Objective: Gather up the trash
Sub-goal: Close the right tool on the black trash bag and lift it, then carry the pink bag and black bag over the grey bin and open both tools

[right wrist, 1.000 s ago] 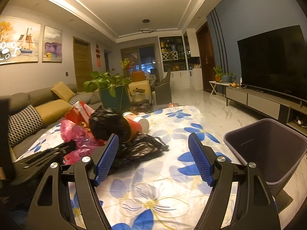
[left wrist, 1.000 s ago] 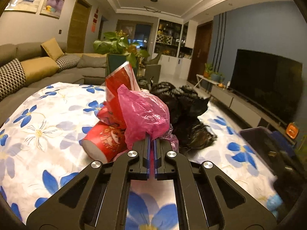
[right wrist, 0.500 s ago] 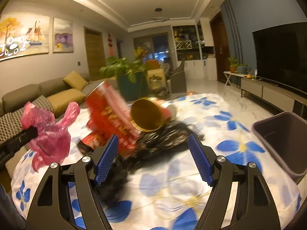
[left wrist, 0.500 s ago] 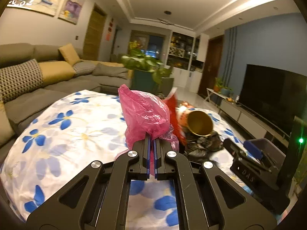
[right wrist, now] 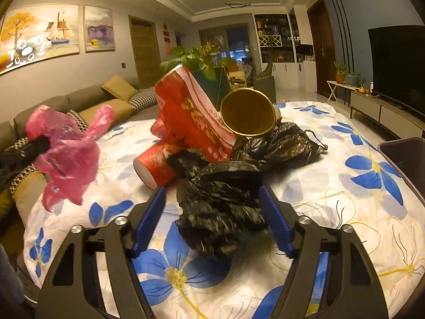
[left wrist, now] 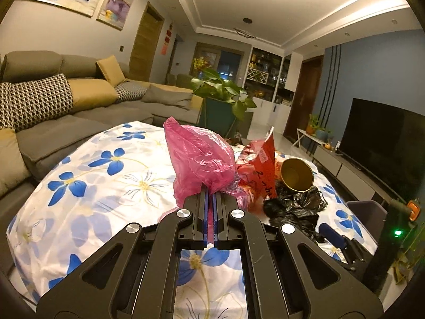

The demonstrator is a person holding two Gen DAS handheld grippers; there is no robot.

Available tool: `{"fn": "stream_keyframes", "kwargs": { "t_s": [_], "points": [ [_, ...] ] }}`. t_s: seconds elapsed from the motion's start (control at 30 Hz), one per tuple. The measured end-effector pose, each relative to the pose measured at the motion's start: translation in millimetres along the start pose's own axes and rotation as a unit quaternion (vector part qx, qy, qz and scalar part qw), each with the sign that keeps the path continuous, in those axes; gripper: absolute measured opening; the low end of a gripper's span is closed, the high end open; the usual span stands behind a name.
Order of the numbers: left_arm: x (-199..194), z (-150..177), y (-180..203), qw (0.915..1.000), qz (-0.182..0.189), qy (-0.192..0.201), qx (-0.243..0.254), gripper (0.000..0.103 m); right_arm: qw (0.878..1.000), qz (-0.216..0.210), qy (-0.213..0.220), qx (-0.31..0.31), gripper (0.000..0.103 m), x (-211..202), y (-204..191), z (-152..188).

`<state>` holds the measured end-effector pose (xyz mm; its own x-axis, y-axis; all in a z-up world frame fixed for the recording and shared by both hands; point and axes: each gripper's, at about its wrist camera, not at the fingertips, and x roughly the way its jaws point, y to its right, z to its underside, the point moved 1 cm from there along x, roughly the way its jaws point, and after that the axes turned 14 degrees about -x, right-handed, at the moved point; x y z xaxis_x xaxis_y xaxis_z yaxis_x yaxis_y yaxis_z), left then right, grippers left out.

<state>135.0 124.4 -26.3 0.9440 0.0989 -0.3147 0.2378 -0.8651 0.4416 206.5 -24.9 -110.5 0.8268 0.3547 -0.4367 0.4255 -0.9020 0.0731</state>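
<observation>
My left gripper [left wrist: 211, 199] is shut on a crumpled pink plastic bag [left wrist: 199, 159], held above the flowered tablecloth [left wrist: 106, 175]. The same pink bag [right wrist: 66, 151] hangs at the left of the right wrist view. My right gripper [right wrist: 212, 210] is open, its blue pads on either side of a crumpled black plastic bag [right wrist: 220, 204] lying on the cloth. Behind it sit a red paper cup [right wrist: 156, 164] on its side, a red packet [right wrist: 191, 117], a gold-lined cup [right wrist: 248, 114] and another black bag [right wrist: 279, 143].
A dark waste bin [right wrist: 406, 156] stands at the table's right edge. A grey sofa with cushions [left wrist: 66, 98] runs along the left. A potted plant [left wrist: 225, 98] stands behind the table, and a TV [left wrist: 385, 141] on a low cabinet lines the right wall.
The right gripper has come down and forward so the black bag now lies between its open fingers. The left gripper has drawn the pink bag away to the left of the pile.
</observation>
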Motion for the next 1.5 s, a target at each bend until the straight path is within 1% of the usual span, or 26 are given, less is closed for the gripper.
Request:
{"fn": "stream_keyframes", "kwargs": {
  "t_s": [0.07, 0.13, 0.17, 0.23, 0.27, 0.3, 0.33, 0.43, 0.57, 0.8, 1.1, 1.3, 1.5],
  "points": [
    [-1, -1, -1, 1.0, 0.0, -0.001, -0.001, 0.002, 1.0, 0.0, -0.005, -0.002, 0.062, 3, 0, 0],
    [-2, -1, 1, 1.0, 0.0, -0.001, 0.0, 0.002, 1.0, 0.0, -0.015, -0.001, 0.052, 6, 2, 2],
    [-2, -1, 0, 1.0, 0.001, -0.002, 0.0, 0.002, 1.0, -0.002, -0.017, 0.001, 0.048, 7, 2, 2],
    [-4, 0, 0, 1.0, 0.002, -0.002, 0.003, 0.002, 1.0, -0.006, -0.024, 0.008, 0.037, 8, 4, 4],
    [-4, 2, 1, 1.0, 0.001, -0.002, 0.005, 0.002, 1.0, -0.01, -0.026, 0.012, 0.033, 9, 7, 5],
    [-4, 2, 2, 1.0, 0.001, -0.003, 0.006, 0.002, 0.999, -0.013, -0.028, 0.017, 0.025, 9, 9, 6],
    [-4, 3, 2, 1.0, 0.002, -0.005, 0.006, 0.002, 0.999, -0.015, -0.028, 0.022, 0.018, 8, 13, 6],
    [-5, 4, 5, 0.9999, 0.001, -0.007, 0.009, 0.002, 0.999, -0.019, -0.025, 0.026, 0.009, 2, 17, 7],
    [-7, 8, 13, 0.9998, 0.004, -0.009, 0.019, 0.002, 1.0, -0.013, -0.008, 0.027, 0.007, -15, 25, 6],
    [-10, 15, 35, 0.999, 0.023, -0.015, 0.036, 0.002, 0.999, 0.017, 0.03, 0.028, 0.007, -56, 48, -3],
    [-12, 31, 89, 0.994, 0.073, -0.021, 0.079, 0.002, 0.995, 0.071, 0.065, 0.035, 0.007, -101, 87, -8],
    [-10, 44, 128, 0.9882, 0.107, -0.027, 0.106, 0.002, 0.991, 0.107, 0.079, 0.035, 0.007, -123, 113, -7],
    [-6, 56, 163, 0.9827, 0.138, -0.042, 0.117, 0.002, 0.985, 0.144, 0.086, 0.041, 0.007, -142, 143, 0]
  ]
}}
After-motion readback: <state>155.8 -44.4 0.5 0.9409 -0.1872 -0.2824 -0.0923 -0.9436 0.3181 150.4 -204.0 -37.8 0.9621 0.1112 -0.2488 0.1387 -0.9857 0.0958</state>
